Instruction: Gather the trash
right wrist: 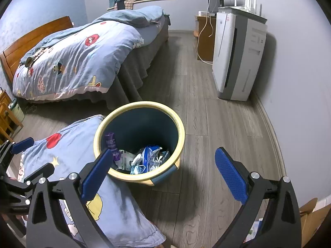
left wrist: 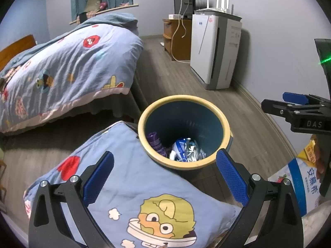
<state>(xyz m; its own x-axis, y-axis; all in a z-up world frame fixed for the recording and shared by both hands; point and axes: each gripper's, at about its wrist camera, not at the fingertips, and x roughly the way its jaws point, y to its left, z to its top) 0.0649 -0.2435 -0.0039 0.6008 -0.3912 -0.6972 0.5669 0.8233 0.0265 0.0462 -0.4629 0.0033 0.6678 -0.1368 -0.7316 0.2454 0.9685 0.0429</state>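
Note:
A dark blue trash bin with a cream rim (left wrist: 184,100) (right wrist: 138,104) stands on the wooden floor. It holds a purple bottle (left wrist: 155,142) (right wrist: 111,142), a crumpled blue and white wrapper (left wrist: 186,149) (right wrist: 150,157) and a small carton (right wrist: 126,159). My left gripper (left wrist: 165,177) is open and empty, above a cartoon pillow (left wrist: 128,177) (right wrist: 68,150) beside the bin. My right gripper (right wrist: 162,172) is open and empty, just in front of the bin; it also shows at the right edge of the left wrist view (left wrist: 298,105).
A bed with a blue cartoon duvet (left wrist: 62,68) (right wrist: 72,55) lies at the left. A white air purifier (left wrist: 215,49) (right wrist: 238,55) and a wooden TV cabinet (left wrist: 178,39) stand along the right wall. A blue and white carton box (left wrist: 298,186) sits at the right.

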